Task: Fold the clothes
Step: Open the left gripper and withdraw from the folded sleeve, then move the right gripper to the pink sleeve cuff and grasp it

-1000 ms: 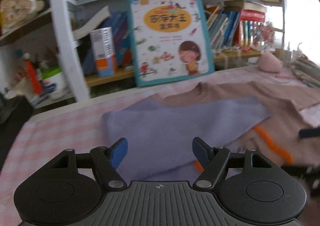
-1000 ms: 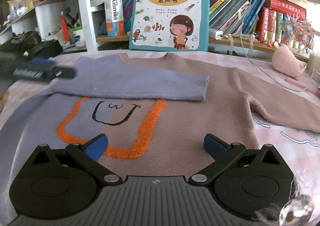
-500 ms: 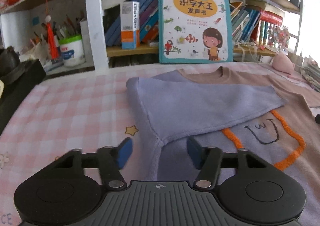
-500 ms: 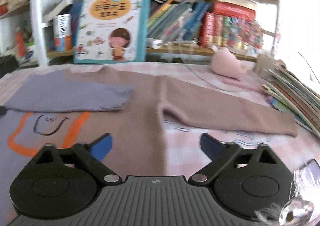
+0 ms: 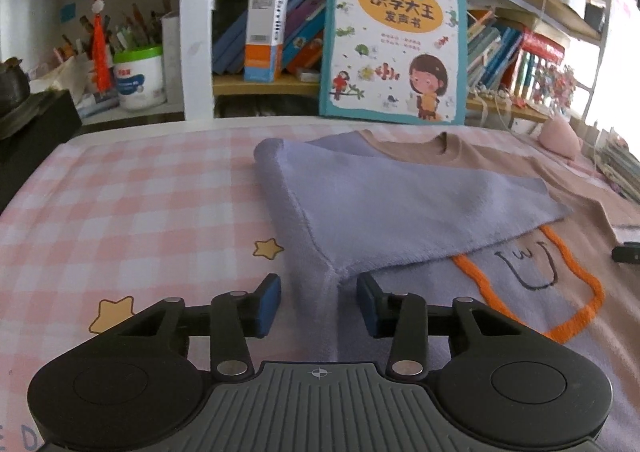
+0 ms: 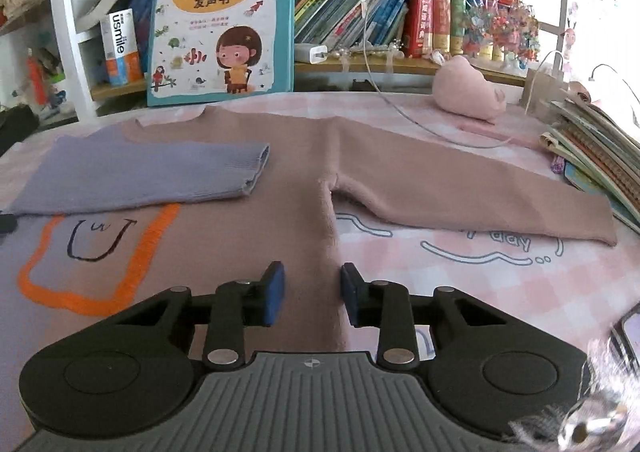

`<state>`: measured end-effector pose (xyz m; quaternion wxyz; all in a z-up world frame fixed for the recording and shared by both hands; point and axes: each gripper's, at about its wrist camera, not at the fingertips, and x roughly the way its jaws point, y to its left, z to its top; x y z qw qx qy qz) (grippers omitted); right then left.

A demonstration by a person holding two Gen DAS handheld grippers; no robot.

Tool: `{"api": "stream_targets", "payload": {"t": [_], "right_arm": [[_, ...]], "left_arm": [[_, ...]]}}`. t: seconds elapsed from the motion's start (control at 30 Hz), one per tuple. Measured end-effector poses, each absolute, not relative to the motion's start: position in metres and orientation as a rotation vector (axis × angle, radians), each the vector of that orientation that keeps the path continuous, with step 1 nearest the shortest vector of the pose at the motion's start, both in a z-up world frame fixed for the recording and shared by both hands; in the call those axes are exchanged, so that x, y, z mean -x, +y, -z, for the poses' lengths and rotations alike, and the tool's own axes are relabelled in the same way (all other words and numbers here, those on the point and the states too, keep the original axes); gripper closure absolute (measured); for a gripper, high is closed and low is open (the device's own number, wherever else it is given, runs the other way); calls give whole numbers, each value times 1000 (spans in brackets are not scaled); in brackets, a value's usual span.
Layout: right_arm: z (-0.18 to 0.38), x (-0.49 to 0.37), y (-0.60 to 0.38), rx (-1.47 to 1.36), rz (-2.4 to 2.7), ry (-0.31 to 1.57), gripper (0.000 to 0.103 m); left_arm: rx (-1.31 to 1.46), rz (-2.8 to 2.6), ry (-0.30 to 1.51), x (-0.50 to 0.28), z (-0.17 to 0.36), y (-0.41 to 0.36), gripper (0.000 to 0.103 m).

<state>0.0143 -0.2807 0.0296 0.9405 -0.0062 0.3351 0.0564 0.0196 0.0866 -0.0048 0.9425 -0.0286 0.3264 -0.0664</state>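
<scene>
Bookshelves back a pink checked worktop (image 5: 132, 212) where a lilac-and-tan knitted sweater (image 6: 224, 236) lies flat, lilac sleeve (image 5: 400, 212) folded across its chest, tan sleeve (image 6: 460, 192) outstretched. Both the left gripper (image 5: 318, 302) and right gripper (image 6: 312, 294) have parted fingers straddling side hems; closing there seems next.

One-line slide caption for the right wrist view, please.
Open right gripper straddles the sweater side edge below the unfolded brown sleeve; purple sleeve already folded across the chest.
</scene>
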Motion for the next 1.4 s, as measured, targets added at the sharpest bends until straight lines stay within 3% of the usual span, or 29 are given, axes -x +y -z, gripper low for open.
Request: {"api": "stream_targets", "payload": {"t": [0.13, 0.23, 1.07, 1.27, 1.33, 1.4], "right_arm": [[-30, -16, -274, 49, -107, 675, 80], [-29, -18, -271, 46, -116, 669, 84], [-25, -78, -202, 160, -229, 638, 84], [-27, -72, -208, 125, -232, 633, 71], [-29, -68, -210, 115, -232, 619, 59], [-33, -62, -212, 114, -230, 599, 55]], "left_arm": [[83, 135, 658, -21, 6, 93, 70], [89, 141, 656, -24, 6, 97, 79], [67, -29, 628, -48, 0, 147, 73], [20, -69, 578, -37, -14, 140, 69], [16, -75, 544, -28, -24, 138, 62], [18, -61, 507, -21, -36, 133, 56]]}}
